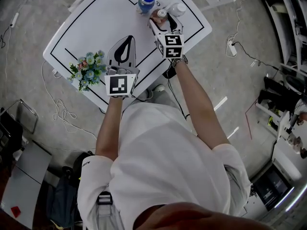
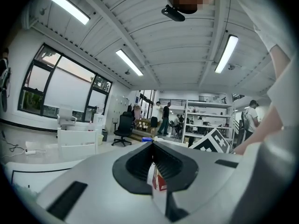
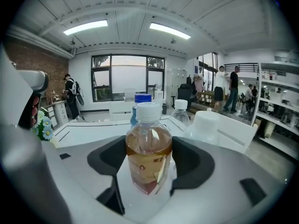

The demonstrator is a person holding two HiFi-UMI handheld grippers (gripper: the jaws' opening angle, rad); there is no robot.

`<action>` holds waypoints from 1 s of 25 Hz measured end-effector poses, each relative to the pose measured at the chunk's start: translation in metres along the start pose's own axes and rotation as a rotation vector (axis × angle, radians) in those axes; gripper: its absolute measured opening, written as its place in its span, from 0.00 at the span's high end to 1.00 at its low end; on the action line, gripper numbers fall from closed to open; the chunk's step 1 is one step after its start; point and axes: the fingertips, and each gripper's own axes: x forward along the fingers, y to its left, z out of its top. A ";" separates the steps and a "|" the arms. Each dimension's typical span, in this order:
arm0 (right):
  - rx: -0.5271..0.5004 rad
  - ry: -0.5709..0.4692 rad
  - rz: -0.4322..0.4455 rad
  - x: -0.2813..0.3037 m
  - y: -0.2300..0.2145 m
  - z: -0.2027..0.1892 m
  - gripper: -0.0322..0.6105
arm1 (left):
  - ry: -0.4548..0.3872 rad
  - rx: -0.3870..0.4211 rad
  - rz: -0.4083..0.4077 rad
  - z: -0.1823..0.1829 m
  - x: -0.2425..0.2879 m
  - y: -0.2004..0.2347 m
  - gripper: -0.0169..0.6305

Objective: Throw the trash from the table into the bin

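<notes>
Right gripper (image 3: 149, 146) clamped on amber bottle (image 3: 148, 160), far end of table (image 1: 96, 18); left gripper (image 2: 152, 144) clenched. Bottle part-full: some heft, thin smooth plastic, probably slippery; hold mid-body at label

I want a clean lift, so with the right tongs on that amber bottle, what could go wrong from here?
1. The amber bottle is nearly full and round; the right tongs hold its body, so it may slip or tilt.
2. The blue-cap bottle and a clear bottle stand close behind; a forward nudge could topple them.
</notes>
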 end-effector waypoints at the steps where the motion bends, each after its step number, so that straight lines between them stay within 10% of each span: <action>1: 0.001 -0.007 0.001 -0.004 0.001 0.000 0.46 | 0.001 0.004 -0.003 0.000 0.001 -0.002 0.97; 25: 0.125 -0.152 -0.190 -0.272 -0.160 -0.067 0.46 | 0.025 0.101 -0.101 -0.019 -0.003 -0.185 0.97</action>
